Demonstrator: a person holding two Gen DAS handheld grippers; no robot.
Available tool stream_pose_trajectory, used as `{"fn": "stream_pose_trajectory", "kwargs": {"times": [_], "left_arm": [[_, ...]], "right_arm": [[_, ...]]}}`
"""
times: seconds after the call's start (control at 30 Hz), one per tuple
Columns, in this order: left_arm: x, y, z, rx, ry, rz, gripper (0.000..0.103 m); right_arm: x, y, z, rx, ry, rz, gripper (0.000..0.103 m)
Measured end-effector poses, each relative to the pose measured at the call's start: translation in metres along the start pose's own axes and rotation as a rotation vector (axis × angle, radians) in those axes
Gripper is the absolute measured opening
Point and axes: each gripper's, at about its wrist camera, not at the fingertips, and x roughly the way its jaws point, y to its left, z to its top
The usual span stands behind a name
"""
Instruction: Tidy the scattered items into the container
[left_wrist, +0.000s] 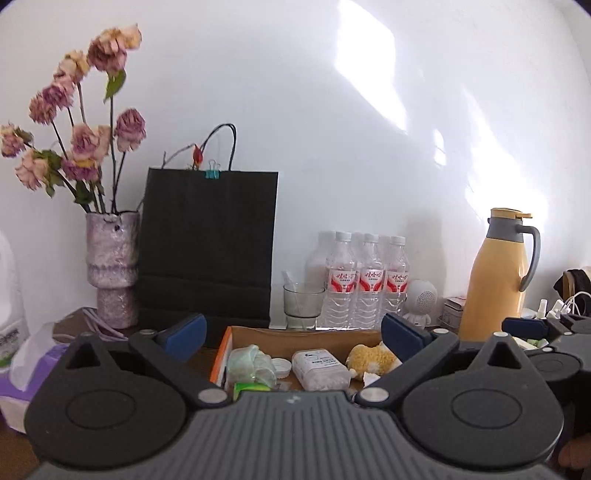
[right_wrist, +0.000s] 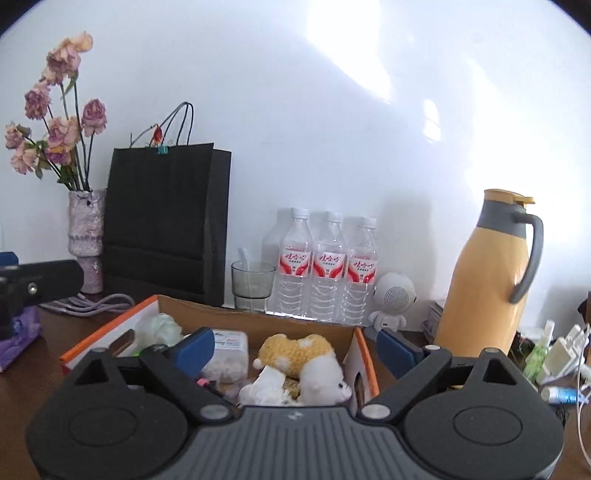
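both grippers sit lowest in their views, each with its blue-padded fingers spread wide and nothing between them. left gripper (left_wrist: 293, 334) hangs just in front of and above the cardboard box (left_wrist: 221, 354), its pads level with the box's far rim. right gripper (right_wrist: 295, 345) hovers over the same box (right_wrist: 110, 332) from further right, its left pad above the box's inside and its right pad just outside the orange-edged right wall.

inside the box, between the left gripper's fingers, lie a crumpled greenish plastic bag (left_wrist: 251, 363), a white jar lid (left_wrist: 281, 367), a clear cotton-swab case (left_wrist: 320, 369) with a white label, and a yellow-and-white plush toy (left_wrist: 373, 360). from the right wrist the plush toy (right_wrist: 299, 356) lies on its side close to the right wall, with a crumpled white tissue (right_wrist: 264, 386) touching it in front.

room is tight behind the box: a black paper bag (left_wrist: 208, 247), a glass tumbler (left_wrist: 303, 304), three water bottles (left_wrist: 367, 282) and a white round speaker figure (left_wrist: 421, 299) stand just past the far rim against the wall. a yellow thermos jug (right_wrist: 487, 273) stands right of the box, with small bottles and white cables (right_wrist: 561, 354) near it. left are a vase of dried roses (left_wrist: 112, 266), a lilac cable (right_wrist: 88, 304) and a purple tissue pack (left_wrist: 26, 373) on the dark wooden table (right_wrist: 22, 387).
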Motion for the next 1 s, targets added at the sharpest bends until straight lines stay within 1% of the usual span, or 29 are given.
{"fn": "stream_pose_trajectory", "kwargs": {"times": [0.07, 0.1, 0.2, 0.23, 0.33, 0.4, 0.5, 0.57, 0.67, 0.8, 0.9, 1.0], "left_arm": [[-0.019, -0.003, -0.002, 0.015, -0.009, 0.008, 0.103], [-0.030, -0.004, -0.003, 0.027, -0.001, 0.014, 0.103], [-0.063, -0.009, -0.013, 0.055, 0.067, 0.037, 0.103], [-0.074, -0.009, -0.019, 0.057, 0.082, 0.035, 0.103], [-0.110, -0.011, -0.041, 0.054, 0.120, 0.022, 0.103], [-0.130, -0.012, -0.057, 0.053, 0.161, 0.022, 0.103], [-0.154, -0.015, -0.078, 0.072, 0.218, 0.033, 0.103], [-0.164, -0.018, -0.087, 0.072, 0.247, 0.031, 0.103], [-0.162, -0.020, -0.097, 0.069, 0.297, 0.002, 0.103], [-0.139, -0.014, -0.105, 0.041, 0.372, 0.034, 0.103], [-0.113, -0.008, -0.111, 0.033, 0.455, 0.057, 0.103], [-0.091, 0.000, -0.116, 0.027, 0.499, 0.077, 0.103]], "right_arm": [[-0.017, 0.003, -0.003, 0.039, -0.005, 0.002, 0.095], [-0.027, 0.006, -0.005, 0.051, -0.008, -0.001, 0.095], [-0.062, 0.010, -0.019, 0.073, -0.009, 0.003, 0.098], [-0.073, 0.010, -0.027, 0.085, 0.000, 0.005, 0.102], [-0.105, 0.010, -0.051, 0.107, 0.057, 0.025, 0.103], [-0.130, 0.007, -0.067, 0.113, 0.072, 0.044, 0.103], [-0.166, 0.002, -0.092, 0.135, 0.109, 0.054, 0.103], [-0.179, 0.000, -0.104, 0.137, 0.148, 0.076, 0.103], [-0.181, 0.000, -0.115, 0.143, 0.222, 0.073, 0.103], [-0.164, 0.008, -0.122, 0.132, 0.269, 0.076, 0.103], [-0.144, 0.019, -0.122, 0.099, 0.289, 0.089, 0.103], [-0.121, 0.027, -0.123, 0.081, 0.312, 0.087, 0.103]]}}
